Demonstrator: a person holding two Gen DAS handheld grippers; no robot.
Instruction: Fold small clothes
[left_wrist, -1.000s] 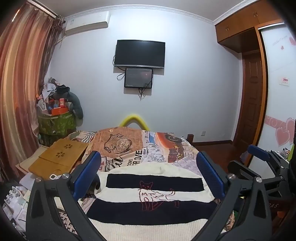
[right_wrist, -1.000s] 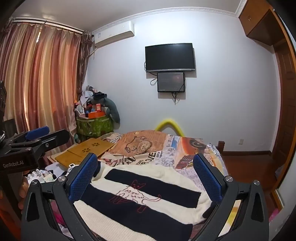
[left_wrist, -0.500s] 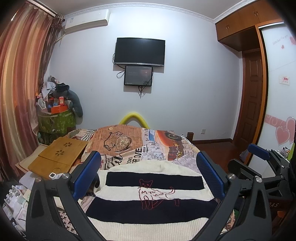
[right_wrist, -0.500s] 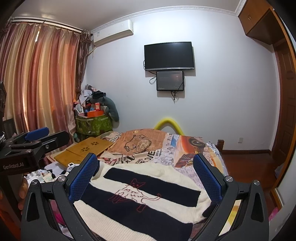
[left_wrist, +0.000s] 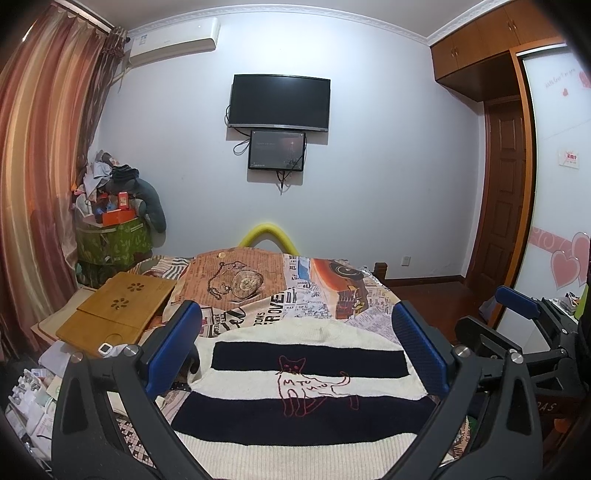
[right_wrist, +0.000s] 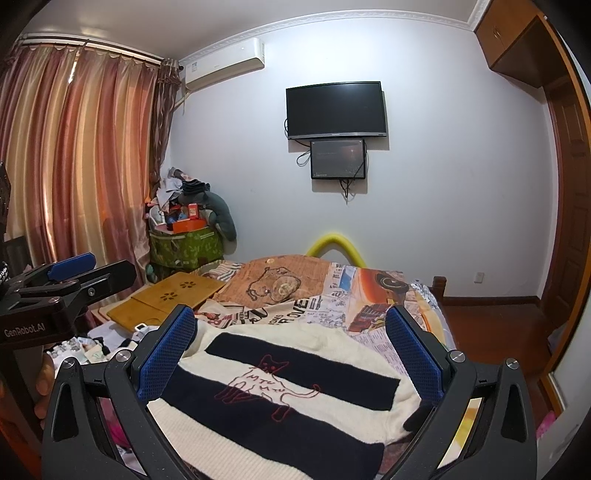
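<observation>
Striped sweater (left_wrist: 306, 391) lies flat at the bed's (left_wrist: 373, 306) near edge, its red-stitched cat lettered "MTU", the rest too small to read. Left gripper (left_wrist: 295, 347) hovers over it, jaws spread wide, empty. Right gripper (right_wrist: 291, 350) likewise spread, holding nothing. "GenRobot.AI" shows on the left gripper's body. Bedspread print reads "ROVE".

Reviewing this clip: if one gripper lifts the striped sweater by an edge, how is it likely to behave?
The sweater would probably sag and drape, not hold shape: it already follows the bed and its edge droops. The knit looks thick, so it may be fairly heavy for its size. The textured pads on the fingers should grip it without much slip.
</observation>
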